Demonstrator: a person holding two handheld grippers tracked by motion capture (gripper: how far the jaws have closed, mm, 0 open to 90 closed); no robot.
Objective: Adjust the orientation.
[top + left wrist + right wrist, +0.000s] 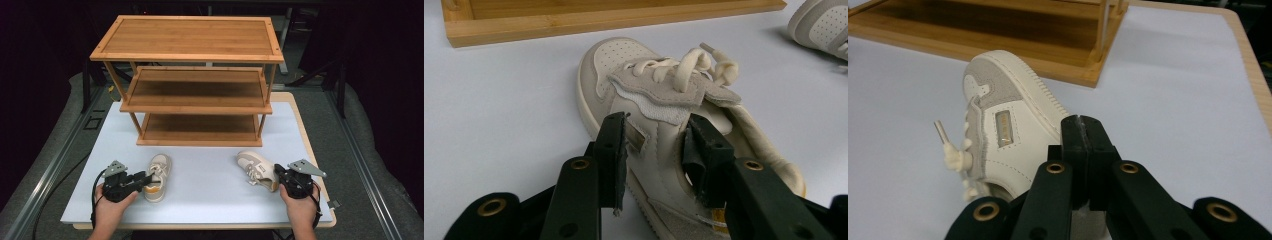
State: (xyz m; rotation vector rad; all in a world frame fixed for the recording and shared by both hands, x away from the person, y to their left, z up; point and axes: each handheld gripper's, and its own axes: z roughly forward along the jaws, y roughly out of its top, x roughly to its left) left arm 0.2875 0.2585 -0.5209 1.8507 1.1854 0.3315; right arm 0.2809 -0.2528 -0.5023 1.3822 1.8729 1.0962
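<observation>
A: We see a white tabletop (200, 195) with a pale wooden edge; a three-tier wooden shelf (190, 75) stands at its far half, all tiers bare; around it the room is dark, with grey floor and metal rails on both sides.

B: We agree; the left shoe (156, 177) lies on the white surface near the front left, toe toward the shelf; the right shoe (258, 170) lies tipped on its side near the front right, well apart from the first.

A: And the left tongs (147, 179)?

B: In the left gripper view we see their jaws part open, straddling the side wall of the left shoe (664, 130) by its collar, one jaw outside, one inside the opening; whether the pads press on it we cannot tell.

A: The right tongs (278, 172)?

B: In the right gripper view we see their jaws drawn together, tips meeting, low against the heel end of the right shoe (1008, 125); whether any edge of it is pinched between them we cannot tell.
</observation>
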